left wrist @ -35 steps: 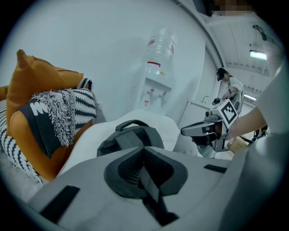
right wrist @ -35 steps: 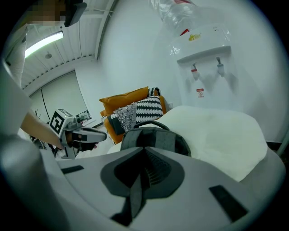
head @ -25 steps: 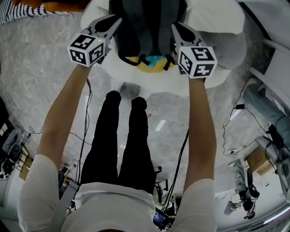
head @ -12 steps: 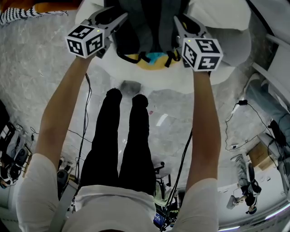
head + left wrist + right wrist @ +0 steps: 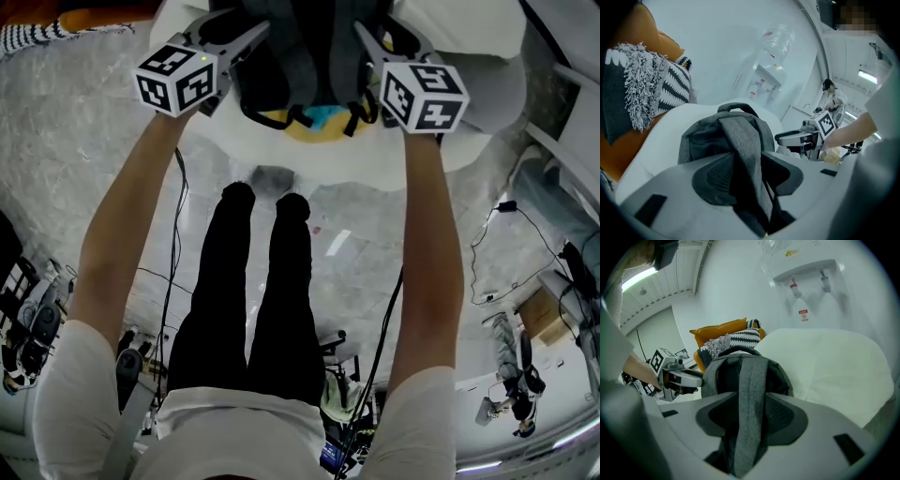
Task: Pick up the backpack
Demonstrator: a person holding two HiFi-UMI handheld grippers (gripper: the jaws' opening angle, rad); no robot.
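A grey backpack (image 5: 309,52) lies on a white seat cushion (image 5: 375,164), shoulder straps facing up. My left gripper (image 5: 246,36) is at its left side and my right gripper (image 5: 367,39) at its right. In the left gripper view, a grey strap (image 5: 746,150) runs between the spread jaws of the left gripper (image 5: 750,176) without being pinched. In the right gripper view, the other strap (image 5: 751,394) passes between the jaws of the right gripper (image 5: 752,420), also unpinched. Both pairs of jaws have just been opening.
A yellow and blue item (image 5: 314,122) peeks out under the backpack's near end. An orange pillow (image 5: 628,140) and a black-and-white striped pillow (image 5: 677,89) sit at the left. A water dispenser (image 5: 806,282) stands behind. Cables (image 5: 178,244) trail on the marble floor beside the person's legs (image 5: 258,281).
Both grippers have shifted a little farther along the backpack's sides. Their jaws stand wider apart than before, with the straps loose between them.
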